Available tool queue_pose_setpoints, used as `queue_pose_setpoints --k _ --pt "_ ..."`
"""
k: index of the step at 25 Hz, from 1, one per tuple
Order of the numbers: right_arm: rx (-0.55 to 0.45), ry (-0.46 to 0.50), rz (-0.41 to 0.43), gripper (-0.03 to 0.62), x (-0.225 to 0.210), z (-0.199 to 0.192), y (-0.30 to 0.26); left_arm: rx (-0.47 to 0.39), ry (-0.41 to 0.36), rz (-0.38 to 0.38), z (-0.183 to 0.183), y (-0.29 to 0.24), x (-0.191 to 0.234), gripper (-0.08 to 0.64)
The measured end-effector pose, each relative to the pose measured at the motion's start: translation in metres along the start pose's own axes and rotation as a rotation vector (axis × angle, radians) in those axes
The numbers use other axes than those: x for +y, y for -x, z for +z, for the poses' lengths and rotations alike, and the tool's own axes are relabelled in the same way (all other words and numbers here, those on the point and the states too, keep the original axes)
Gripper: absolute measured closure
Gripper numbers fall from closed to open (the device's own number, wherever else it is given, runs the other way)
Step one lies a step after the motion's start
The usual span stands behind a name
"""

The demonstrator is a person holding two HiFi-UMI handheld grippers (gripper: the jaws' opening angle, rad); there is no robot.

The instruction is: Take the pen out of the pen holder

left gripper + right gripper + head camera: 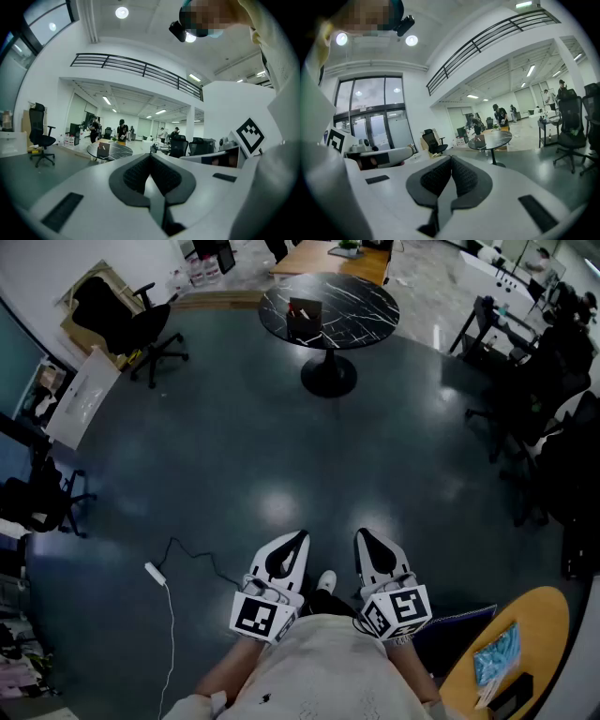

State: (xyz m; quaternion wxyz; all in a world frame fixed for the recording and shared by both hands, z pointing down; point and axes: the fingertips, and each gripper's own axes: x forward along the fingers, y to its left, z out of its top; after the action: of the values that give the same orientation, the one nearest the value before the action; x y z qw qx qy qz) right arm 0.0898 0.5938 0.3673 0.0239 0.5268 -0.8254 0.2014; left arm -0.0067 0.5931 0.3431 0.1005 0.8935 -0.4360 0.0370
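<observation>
While we stand well back from the black round table [361, 301], both grippers sit low and close to the body, side by side, tips pointing out over the dark floor [281, 456] toward that table. Left gripper [302, 535]: in its own view the pads meet at the tip [151, 154], jaws together, nothing between them. Right gripper [361, 533]: same in its own view [451, 158], pads pressed together, empty. The pen holder [304, 315] is a dark box standing upright on the tabletop, left of centre and toward the near edge, well apart from both grippers. It also shows small past the left jaws [102, 149] and past the right jaws [480, 140]. The pen itself is too small for us to make out at this range. A black office chair [141, 324] stands left of the table. A white cable with a power strip [155, 571] lies on the floor left of the left gripper. A yellow table [534, 624] shows at the lower right corner of the head view, with a blue packet [497, 652] near its edge.
</observation>
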Motion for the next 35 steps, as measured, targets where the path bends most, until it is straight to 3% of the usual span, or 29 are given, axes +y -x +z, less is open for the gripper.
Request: queue_pose_setpoints --k 7,10,21,30,35 --pt "0.049 0.030 -0.018 0.575 -0.001 -0.001 -0.050 -0.062 0.051 0.017 0.007 -0.024 0.058 0.551" --pt "0.070 0.051 -0.012 0.575 0.008 0.004 -0.077 -0.028 0.047 0.008 0.007 -0.026 0.081 0.551" --pt "-0.017 0.061 0.001 0.575 0.040 0.047 -0.151 -0.080 0.018 -0.070 0.041 -0.052 0.138 0.551" --pt "0.009 0.047 -0.014 0.575 0.001 0.063 -0.191 -0.028 0.047 -0.036 0.041 -0.104 0.164 0.551" --pt "-0.009 0.044 0.014 0.575 -0.043 0.089 -0.218 -0.048 0.006 -0.011 0.060 -0.156 0.167 0.551"
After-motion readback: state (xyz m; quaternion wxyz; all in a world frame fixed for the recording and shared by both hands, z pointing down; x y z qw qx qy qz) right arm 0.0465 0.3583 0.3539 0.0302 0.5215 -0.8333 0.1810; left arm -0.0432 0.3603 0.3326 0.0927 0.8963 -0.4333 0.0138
